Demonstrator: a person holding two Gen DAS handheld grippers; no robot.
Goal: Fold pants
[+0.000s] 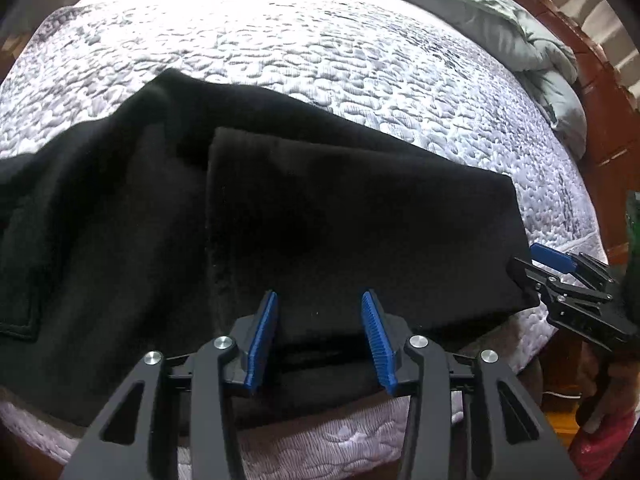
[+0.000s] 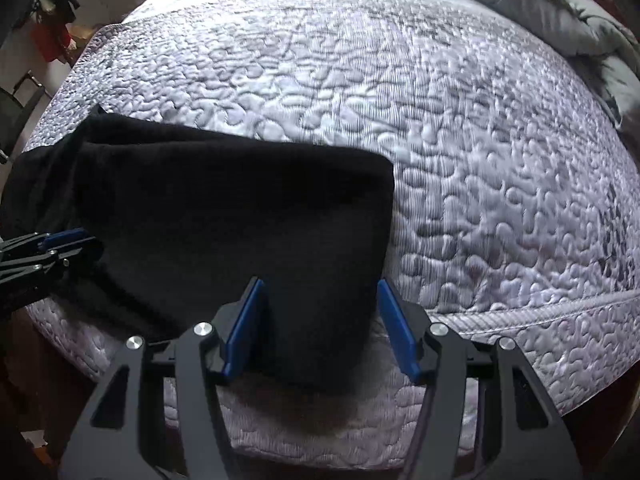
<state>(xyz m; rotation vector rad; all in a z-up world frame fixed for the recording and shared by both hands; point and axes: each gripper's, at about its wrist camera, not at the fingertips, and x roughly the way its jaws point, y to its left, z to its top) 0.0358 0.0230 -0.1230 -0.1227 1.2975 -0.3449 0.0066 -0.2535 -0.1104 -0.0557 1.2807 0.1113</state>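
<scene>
The mattress (image 1: 360, 64), quilted white, fills both views and serves as the landmark. The pants (image 1: 280, 208) are black and lie folded along its near edge, the upper layer square-cornered over a wider lower layer.

Left wrist view only:
- a grey-green duvet (image 1: 500, 12) bunched at the mattress's far right corner
- a red-brown wooden frame (image 1: 592, 80) beyond that edge
- a stitched pocket outline on the pants, at the far left
- something pink-red at the lower right; cannot tell what it is

Right wrist view only:
- the free right corner of the fold against bare quilting
- the piped seam (image 2: 540, 312) along the mattress's near edge
- dim clutter with a red item (image 2: 48, 40) past the far left corner

Left gripper (image 1: 320, 336): blue pads parted, straddling the pants' near hem, with no pinch seen; released. It also shows at the left edge of the right wrist view.

Right gripper (image 2: 322, 324): pads spread either side of the fold's near right end, cloth between them, right pad clear of it; released. In the left wrist view it sits at the fold's right corner.

Brands, labels, writing: none legible in either view.
</scene>
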